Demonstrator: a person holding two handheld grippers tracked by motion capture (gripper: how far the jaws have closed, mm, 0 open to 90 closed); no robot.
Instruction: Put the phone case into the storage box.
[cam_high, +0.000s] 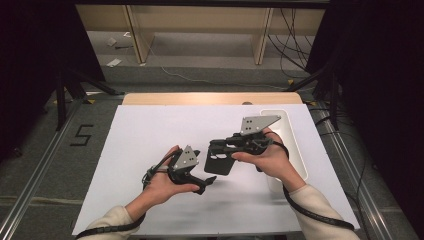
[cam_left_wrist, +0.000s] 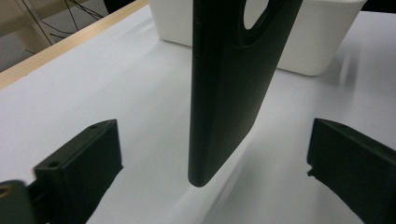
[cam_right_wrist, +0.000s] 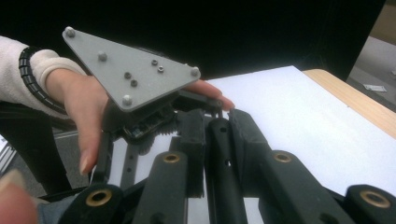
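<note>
Right claw (cam_high: 220, 148) is clamped on the top edge of a black phone case (cam_high: 220, 161), which hangs below it over the table (cam_high: 150, 130). Left claw (cam_high: 207, 181) stands wide, holding nothing; the case's lower end sits between its jaws, apparently untouched. White bin (cam_left_wrist: 317, 42) lies beyond the case.

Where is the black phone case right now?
The black phone case hangs above the white table near the middle of the high view, clamped in the right gripper. Its lower end sits between the open left gripper's jaws, left of the white bin.
</note>
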